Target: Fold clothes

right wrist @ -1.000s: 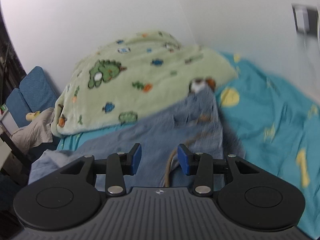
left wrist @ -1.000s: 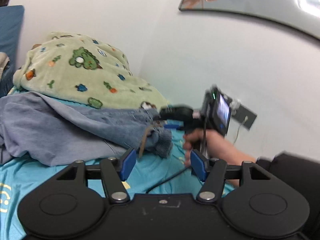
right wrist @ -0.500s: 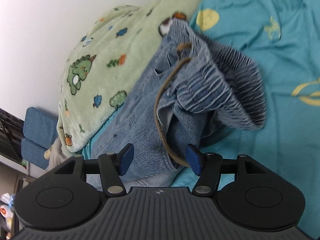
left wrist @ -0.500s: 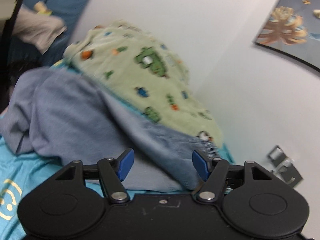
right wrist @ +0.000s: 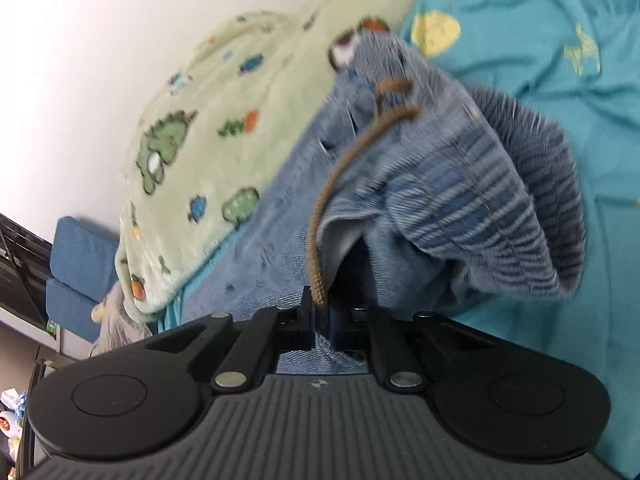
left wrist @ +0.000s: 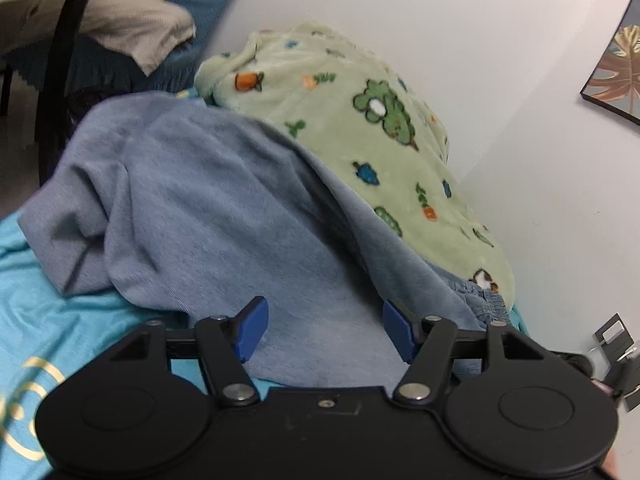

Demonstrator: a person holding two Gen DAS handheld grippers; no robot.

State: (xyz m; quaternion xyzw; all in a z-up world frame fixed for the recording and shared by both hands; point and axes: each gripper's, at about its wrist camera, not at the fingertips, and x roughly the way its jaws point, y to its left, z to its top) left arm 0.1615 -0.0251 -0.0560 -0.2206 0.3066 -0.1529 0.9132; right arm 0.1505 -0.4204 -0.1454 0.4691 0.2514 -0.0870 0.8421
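Observation:
Blue denim pants (right wrist: 448, 184) with an elastic waistband and a brown drawstring (right wrist: 344, 168) lie on a teal bedsheet (right wrist: 560, 40). My right gripper (right wrist: 322, 320) is shut on the waistband fabric and the drawstring. In the left wrist view the pants (left wrist: 224, 216) lie bunched in a heap. My left gripper (left wrist: 324, 330) is open, its blue pads on either side of the cloth just above the heap.
A light green dinosaur-print blanket (left wrist: 360, 128) lies behind the pants against the white wall (left wrist: 460, 20). A blue chair (left wrist: 120, 32) with grey cloth stands far left. A framed picture (left wrist: 620, 64) hangs on the wall. A wall socket (left wrist: 612, 340) is at right.
My right gripper has closed on the pants' waistband and drawstring. My left gripper has swung left and in over the heap of pants, still open.

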